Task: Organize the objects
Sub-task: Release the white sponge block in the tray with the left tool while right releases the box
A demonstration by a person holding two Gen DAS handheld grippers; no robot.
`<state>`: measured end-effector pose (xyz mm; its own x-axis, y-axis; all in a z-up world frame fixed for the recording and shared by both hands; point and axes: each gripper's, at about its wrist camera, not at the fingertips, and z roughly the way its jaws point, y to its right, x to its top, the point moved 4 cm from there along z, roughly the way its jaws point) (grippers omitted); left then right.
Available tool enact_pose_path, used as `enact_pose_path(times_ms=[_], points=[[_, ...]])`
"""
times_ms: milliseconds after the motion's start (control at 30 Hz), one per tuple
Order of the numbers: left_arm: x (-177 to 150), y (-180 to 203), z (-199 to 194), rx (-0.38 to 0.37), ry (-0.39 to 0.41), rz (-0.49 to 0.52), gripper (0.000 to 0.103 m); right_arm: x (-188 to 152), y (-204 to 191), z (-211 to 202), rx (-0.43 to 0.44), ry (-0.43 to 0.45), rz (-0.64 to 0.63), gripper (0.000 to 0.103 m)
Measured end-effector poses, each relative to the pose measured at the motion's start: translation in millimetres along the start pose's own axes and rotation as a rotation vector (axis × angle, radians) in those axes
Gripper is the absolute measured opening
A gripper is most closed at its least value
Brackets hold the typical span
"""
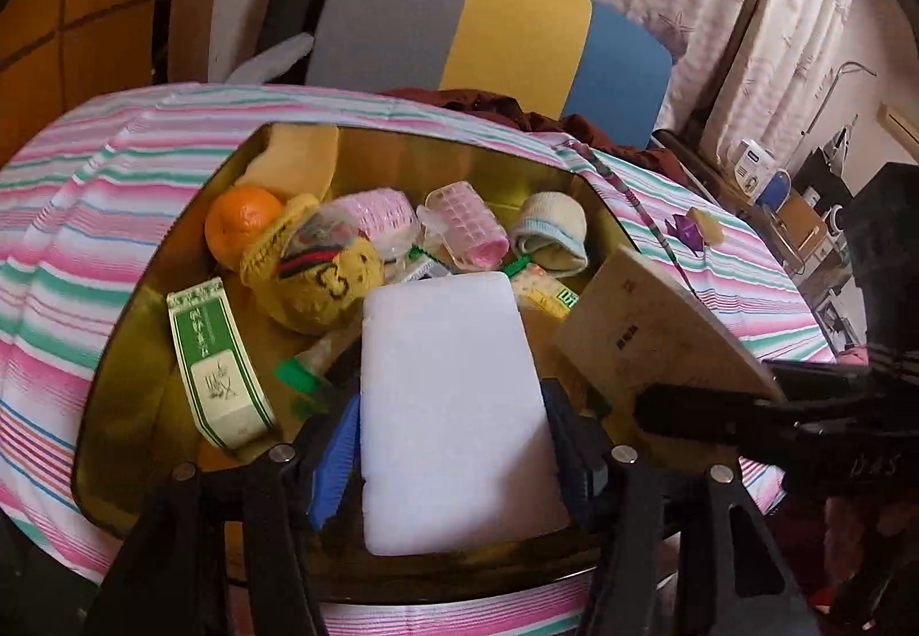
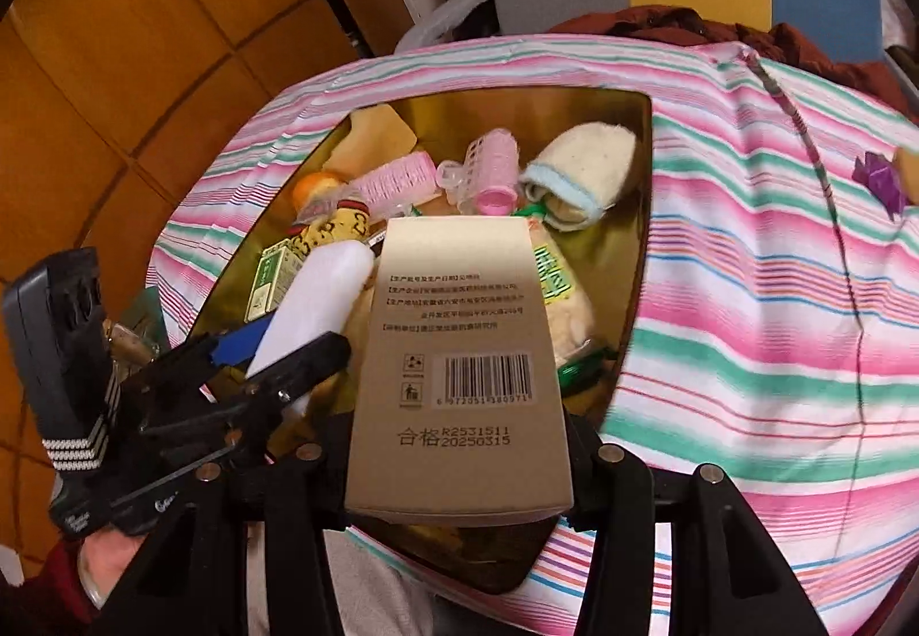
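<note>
Over the gold tin [image 1: 143, 326], white block [image 1: 454, 406] clamped in left gripper [image 1: 454, 440], tan box [image 2: 465, 349] in right gripper [image 2: 459, 463].

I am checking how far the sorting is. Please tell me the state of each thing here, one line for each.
Left gripper: shut on the white block.
White block: held over the tin, tilted.
Right gripper: shut on the beige box.
Beige box: held over the tin, barcode side up.
Gold tin: open, crowded with small things.
Orange: lying in the tin, far corner.
</note>
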<state>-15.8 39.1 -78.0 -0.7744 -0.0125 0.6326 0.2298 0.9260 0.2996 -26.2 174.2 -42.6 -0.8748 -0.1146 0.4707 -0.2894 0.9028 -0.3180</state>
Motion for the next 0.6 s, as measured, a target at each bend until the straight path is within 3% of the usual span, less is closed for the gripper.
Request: enact_pose_path(times_ms=[33,167,300,400,467,533,600], points=[[0.8,-1.4,-2.7,0.014,0.007,-0.007,0.062,-0.5,-2.2,0.2,0.014,0.0,0.01,0.052],[9.4,-7.1,-21.0,0.064,0.073,-0.029,0.07,-2.5,-10.2,-12.7,0.007,0.045,-0.004,0.084],[18.2,-13.5,-44.8,0.08,0.18,-0.065,0.072,1.9,-7.5,-35.3,-0.029,0.137,-0.031,0.084],[20.4,-18.3,-53.4,0.134,0.221,-0.072,0.073,6.4,-4.3,-40.6,-0.045,0.159,-0.03,0.076],[20.3,-21.2,-53.0,0.151,0.22,-0.079,0.073,8.0,-2.3,-37.2,-0.07,0.148,-0.038,0.052],[18.9,-25.7,-47.9,0.177,0.194,-0.09,0.073,8.1,-0.8,-29.3,-0.086,0.122,-0.052,0.042],[17.1,-29.4,-41.5,0.18,0.164,-0.096,0.073,10.3,-3.2,-24.9,-0.121,0.13,-0.088,0.042]])
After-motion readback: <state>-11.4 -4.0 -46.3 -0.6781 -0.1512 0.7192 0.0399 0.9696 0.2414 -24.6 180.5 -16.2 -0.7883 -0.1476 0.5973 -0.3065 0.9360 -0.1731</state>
